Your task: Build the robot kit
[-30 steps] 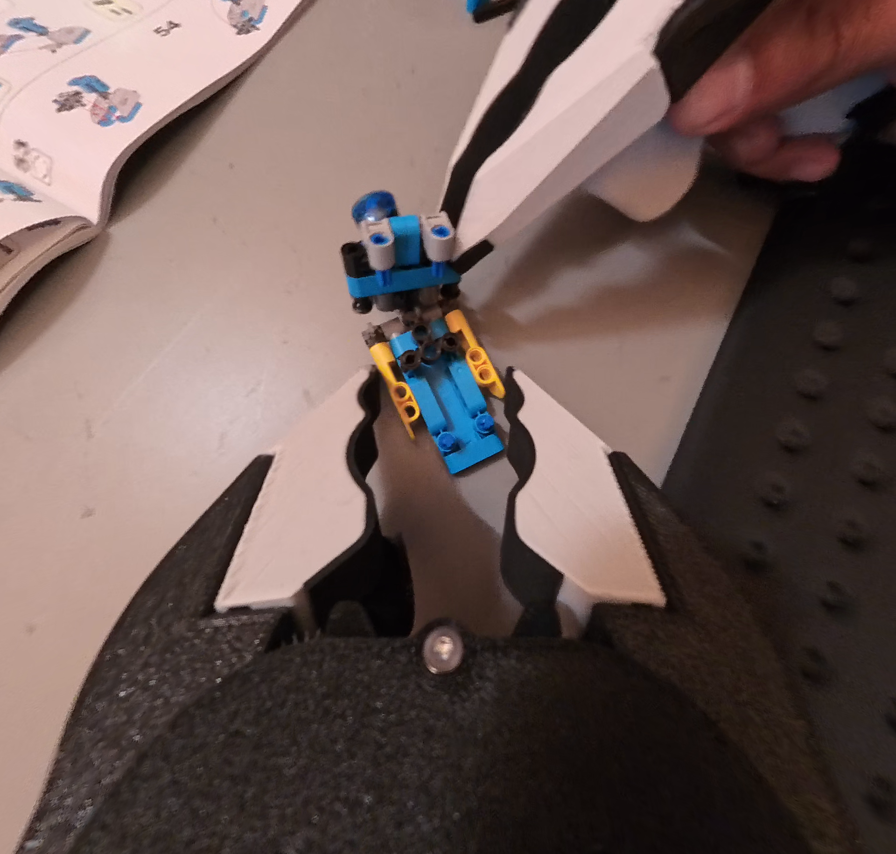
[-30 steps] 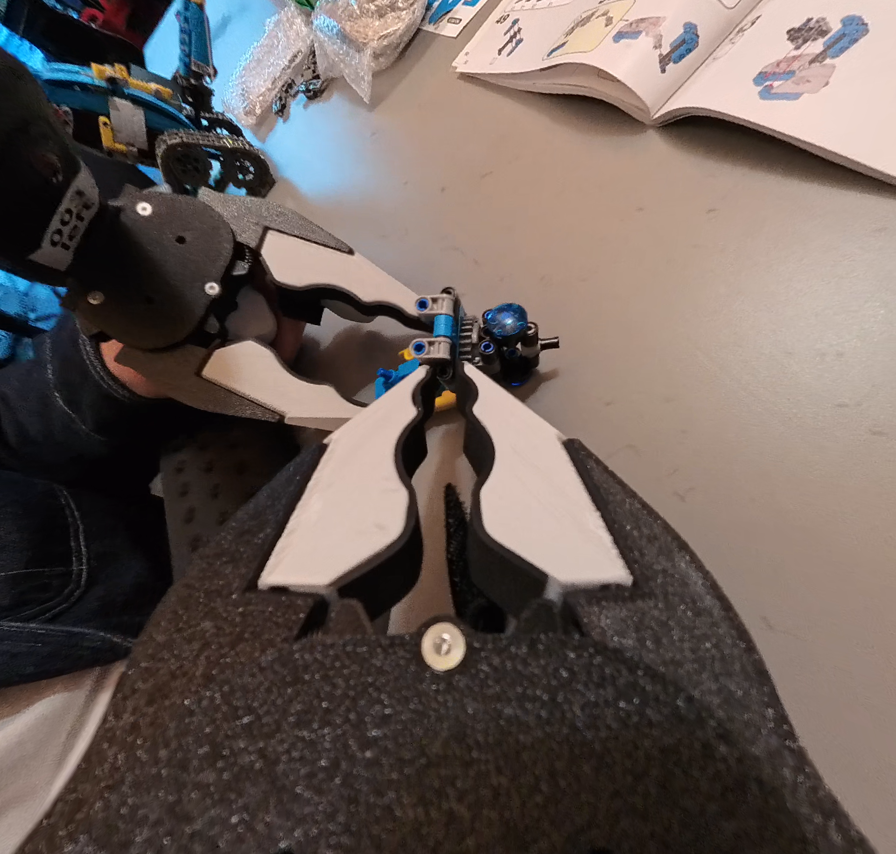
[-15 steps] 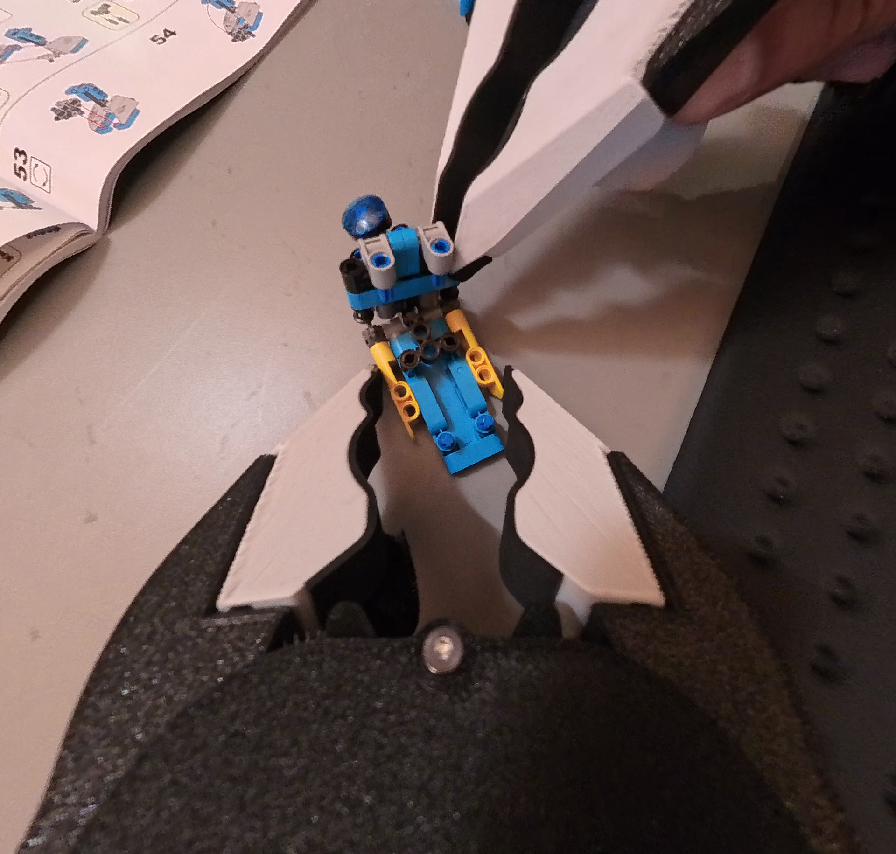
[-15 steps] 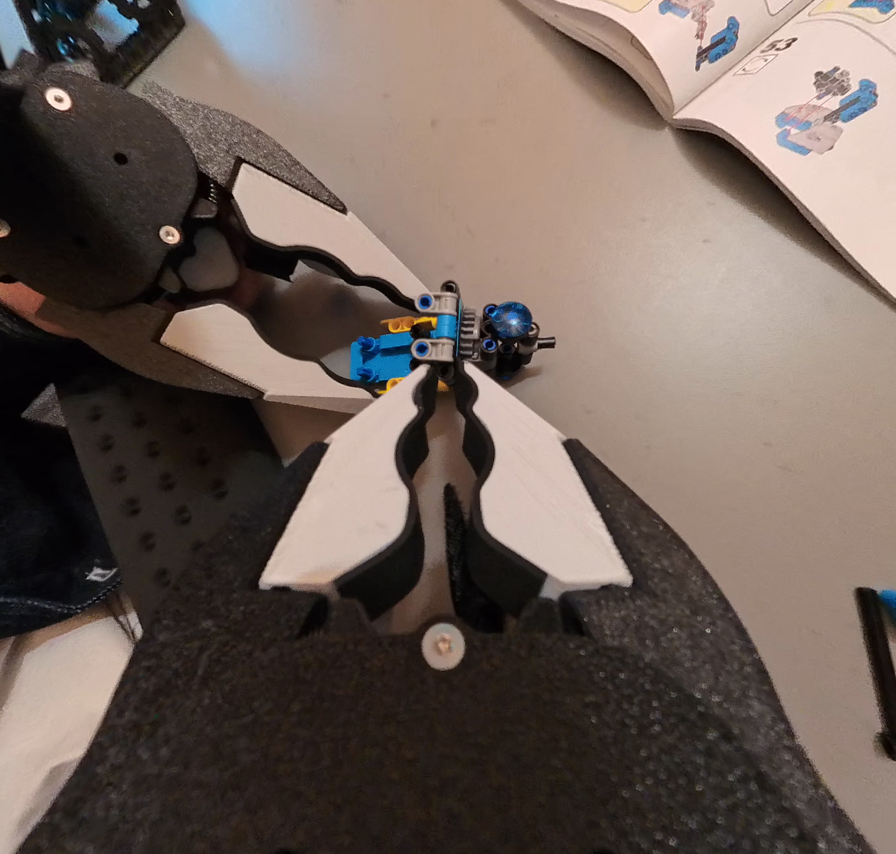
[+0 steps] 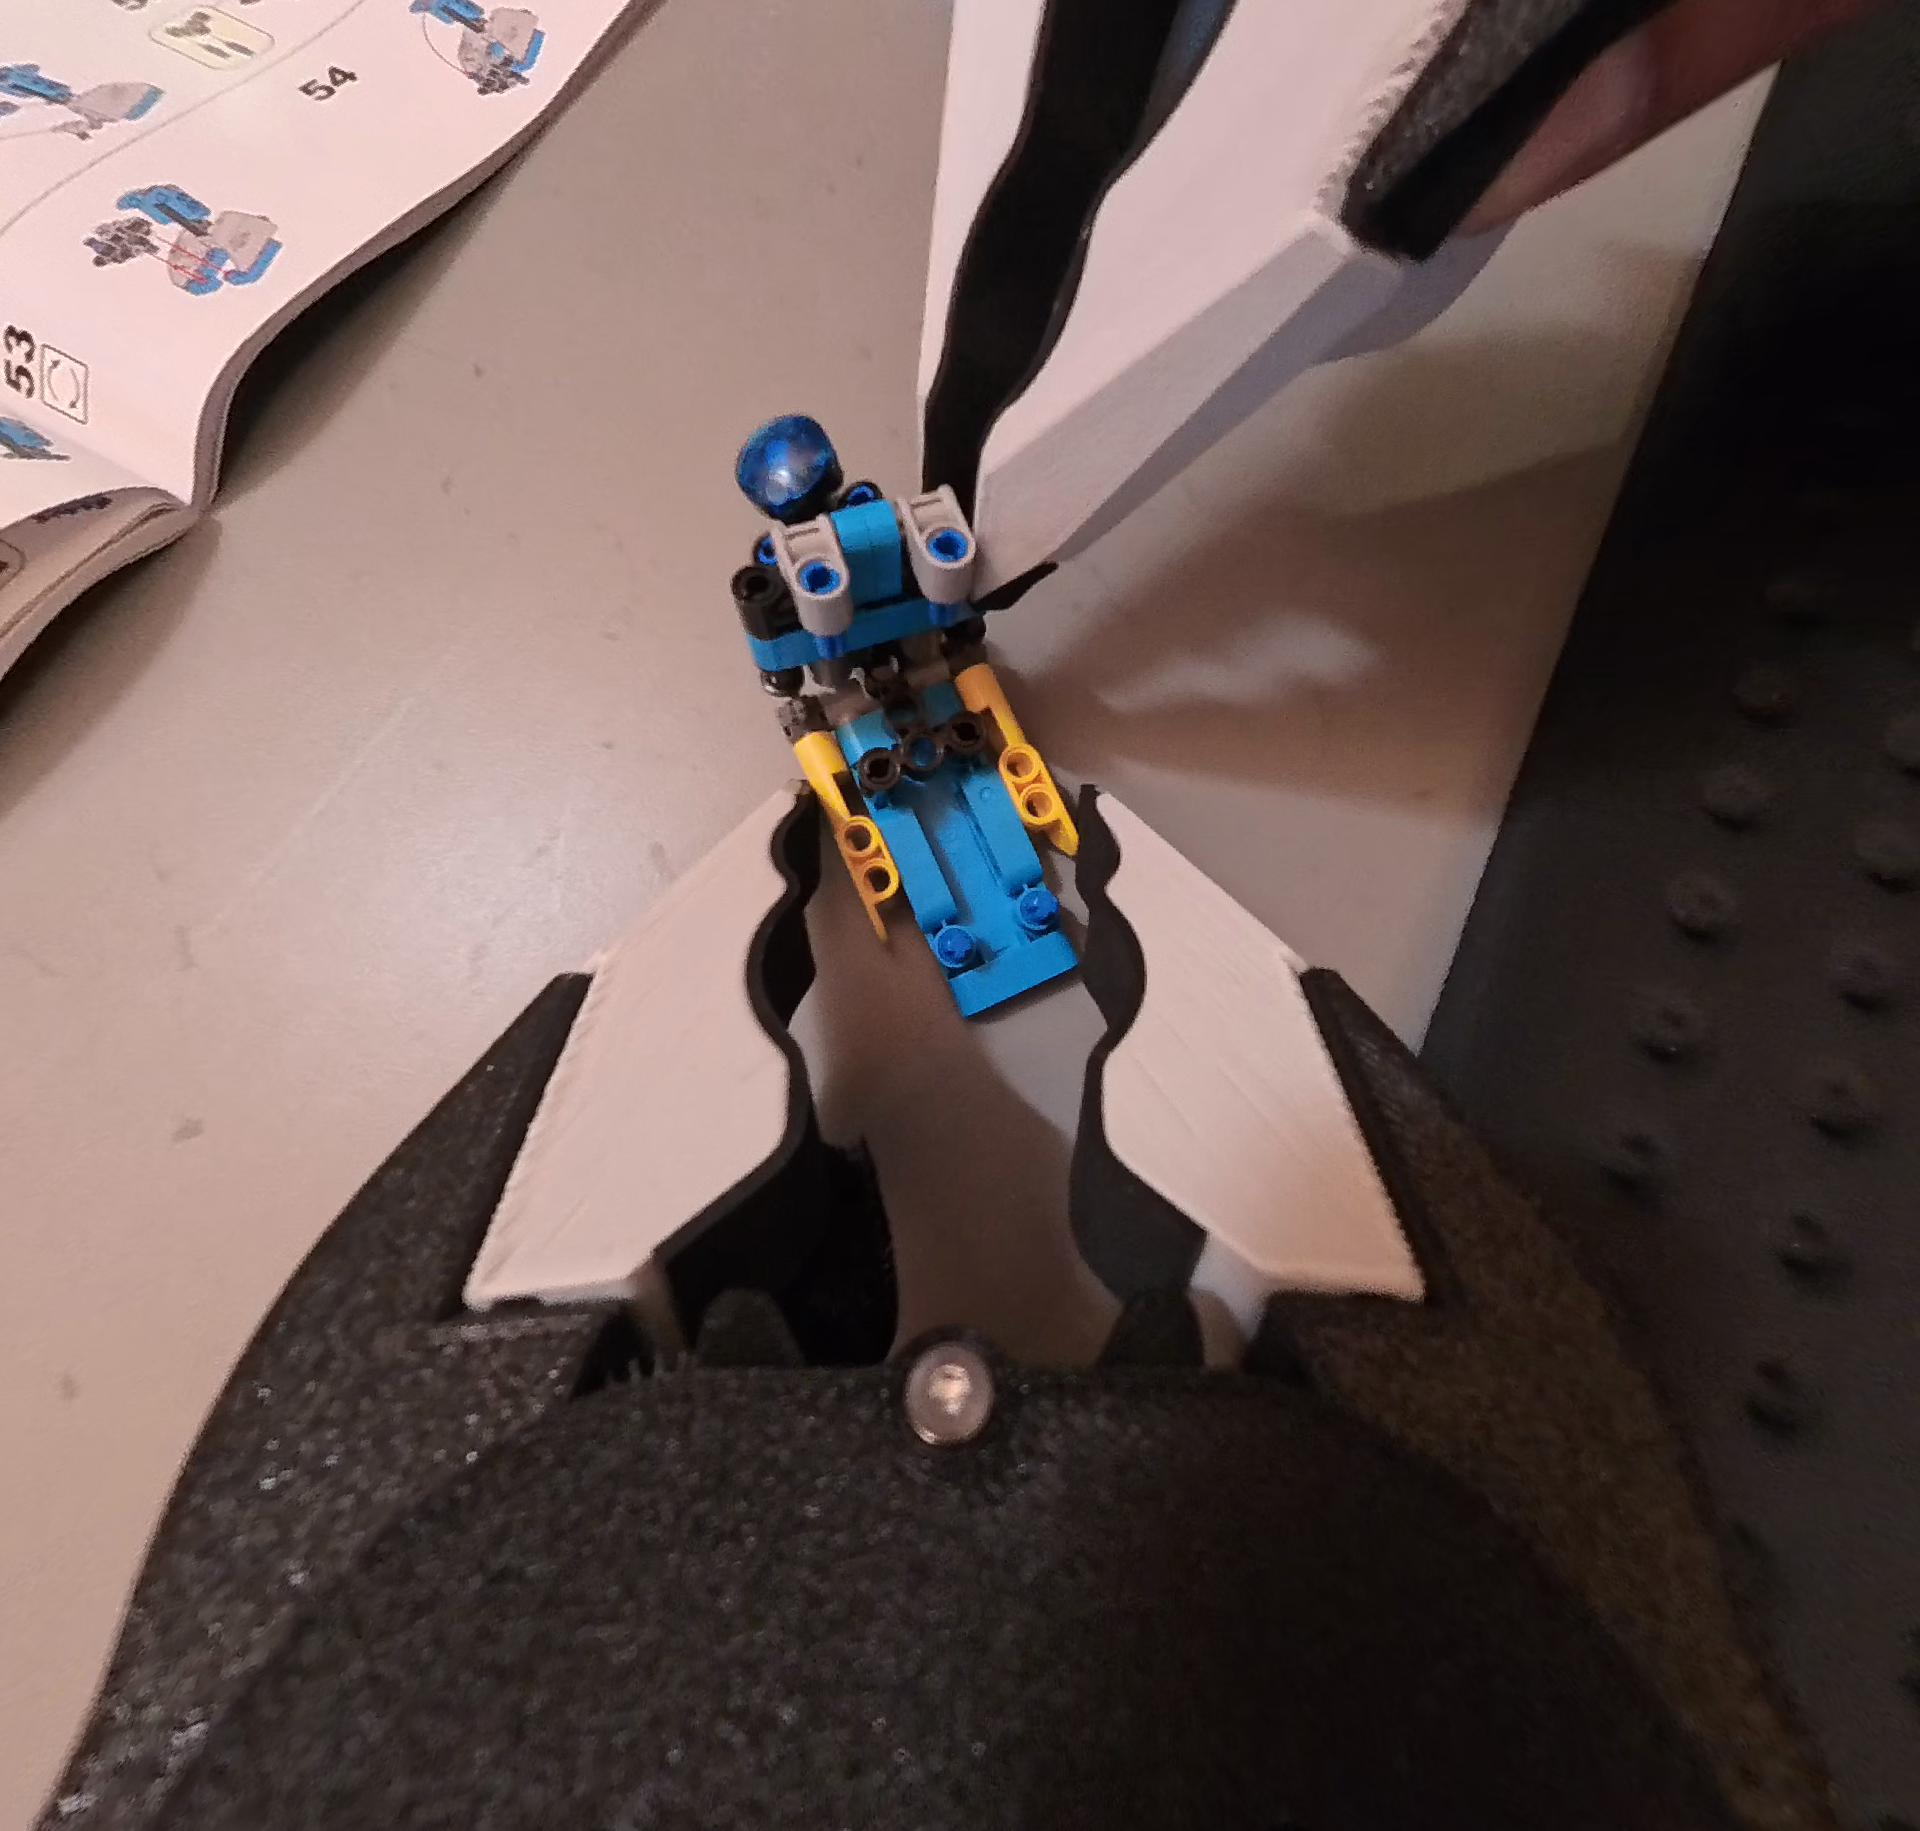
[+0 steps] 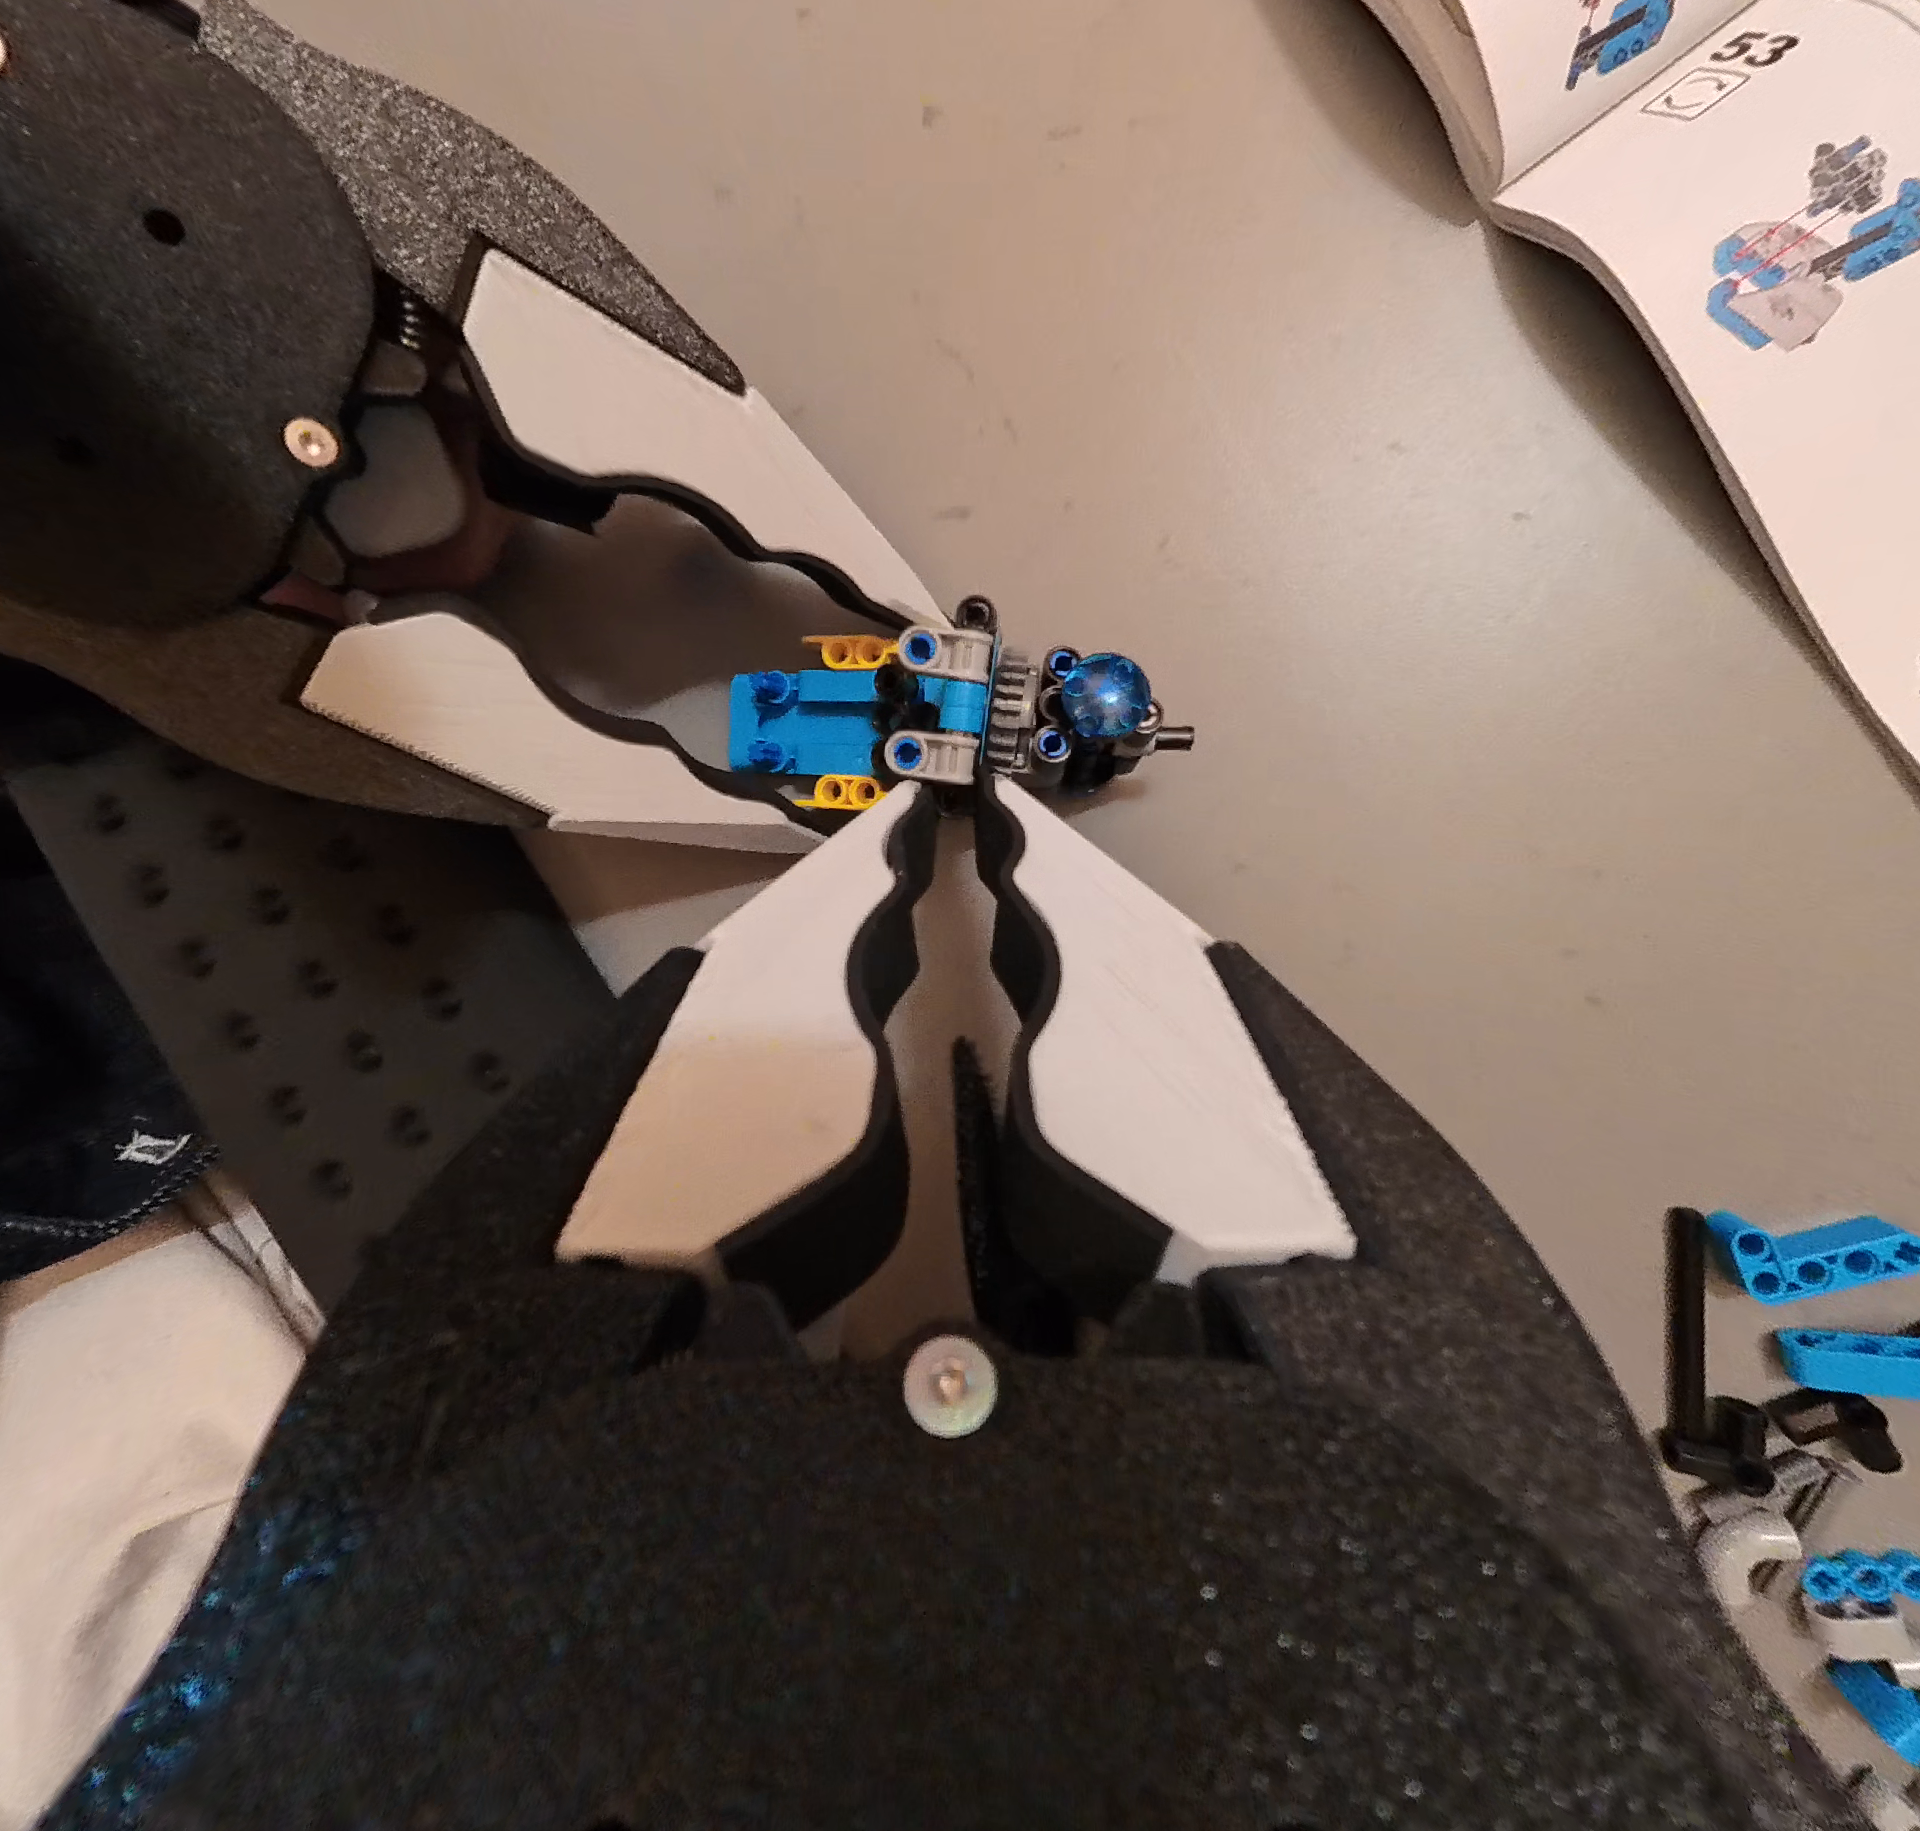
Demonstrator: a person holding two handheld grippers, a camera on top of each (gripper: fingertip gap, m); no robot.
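Observation:
A small brick model (image 5: 935,846), with a blue base, yellow side pieces, grey connectors and a dark blue dome, lies on the grey table (image 5: 468,742). My left gripper (image 5: 940,794) is closed on the model's blue and yellow base, one finger on each side. The model also shows in the right wrist view (image 6: 831,721). My right gripper (image 6: 951,799) is nearly closed, its tips pinching a small black part on the model's side by a grey connector (image 6: 935,755). It comes in from the upper right in the left wrist view (image 5: 961,503).
An open instruction booklet (image 5: 260,171) lies at the far left, also seen in the right wrist view (image 6: 1714,171). Loose blue, black and grey bricks (image 6: 1829,1262) lie at the right. A black studded mat (image 5: 1714,846) borders the table. A hand (image 5: 1662,119) holds the right gripper. The tips of one gripper are about 4 centimetres away from the tips of the other.
The right gripper has tilted steeper over the model, its tips staying at the model's side. The left gripper and the model have hardly moved.

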